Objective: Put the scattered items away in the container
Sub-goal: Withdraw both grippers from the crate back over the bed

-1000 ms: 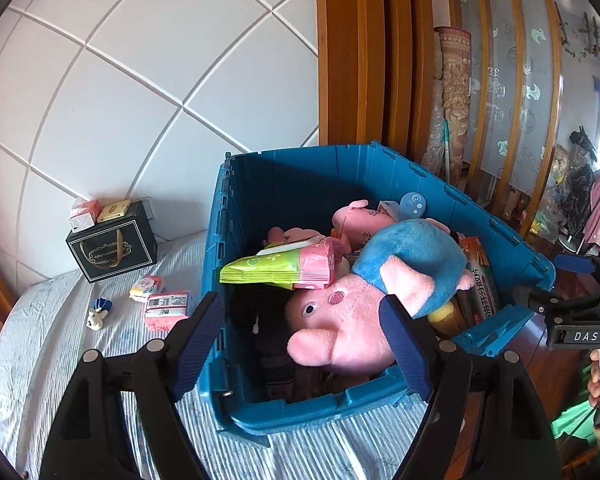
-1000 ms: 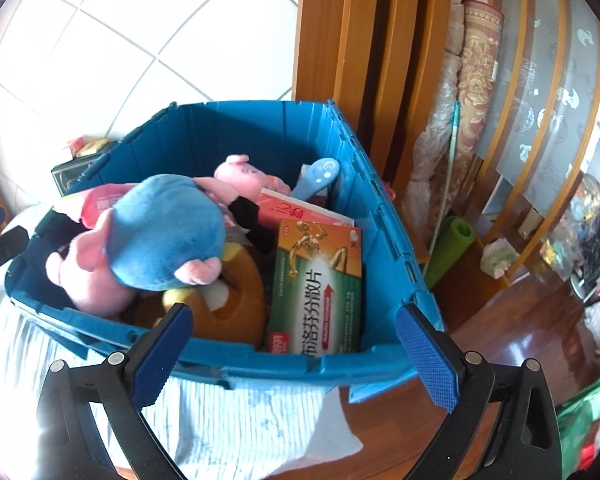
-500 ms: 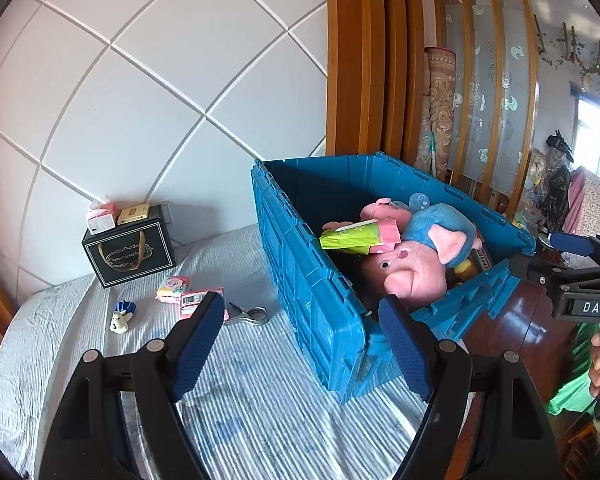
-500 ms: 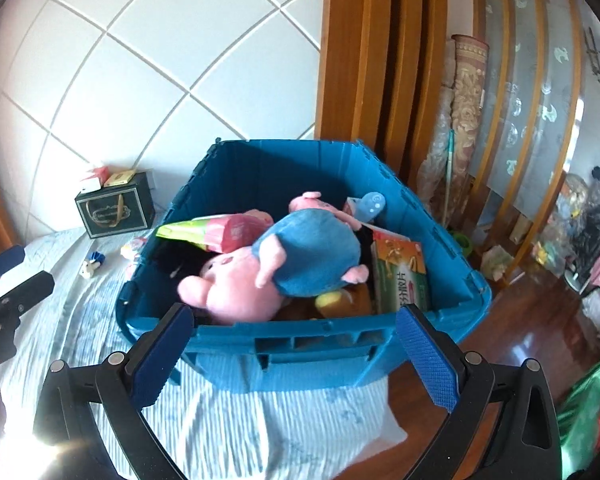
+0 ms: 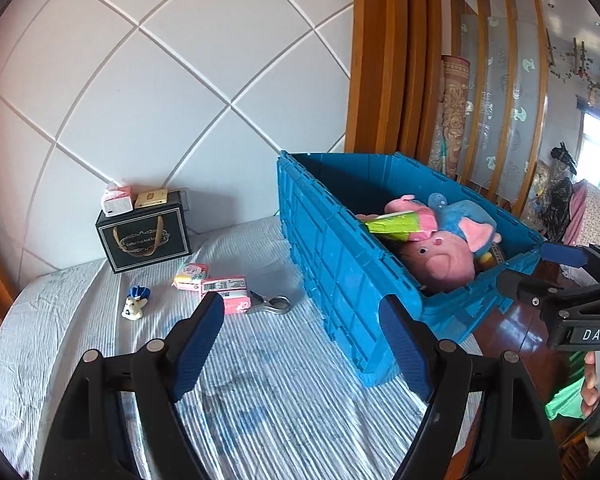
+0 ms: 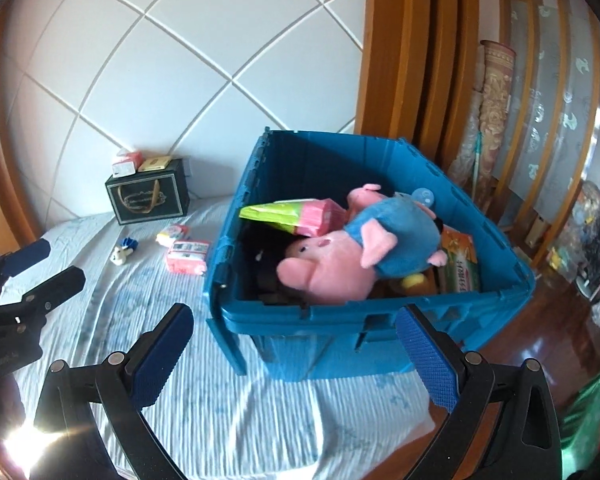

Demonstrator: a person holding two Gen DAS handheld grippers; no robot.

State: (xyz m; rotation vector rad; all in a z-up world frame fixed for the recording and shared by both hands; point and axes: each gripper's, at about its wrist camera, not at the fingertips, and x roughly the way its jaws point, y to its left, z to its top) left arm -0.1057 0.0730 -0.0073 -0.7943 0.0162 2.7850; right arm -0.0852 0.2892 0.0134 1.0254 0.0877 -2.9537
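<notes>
Hovering over the bed (image 5: 284, 412), the left tongs (image 5: 302, 340) stand wide apart with nothing between the blue pads, and the right tongs (image 6: 296, 352) are likewise apart and empty, aimed at the near wall of the blue crate (image 6: 364, 332). That crate sits at the bed's edge, partly over the wooden floor (image 6: 540, 340), and already holds a pink pig plush (image 6: 332, 268) in a blue top, a green-and-pink pack (image 6: 292, 218) and an orange medicine box (image 6: 460, 264). Left of the crate, on the striped sheet, several things lie loose: a pink packet (image 5: 226, 290), a paler tissue pack (image 5: 190, 274) just behind it, a metal clip (image 5: 268, 305) near the packet's right end, and a small white-and-blue figurine (image 5: 135, 306) further left. A black gift bag (image 5: 144, 236) stands against the headboard with two small boxes on top. Judging from this, the loose pieces are the work left. The risks lie in the soft bedding: flat packets and the thin clip may sink into the sheet, so closing pads could pinch fabric or skate over them. The figurine could roll away if nudged. The crate is heaped, so a piece dropped on the plush might slide off over the rim, and a push on the crate could tip it floorward.
</notes>
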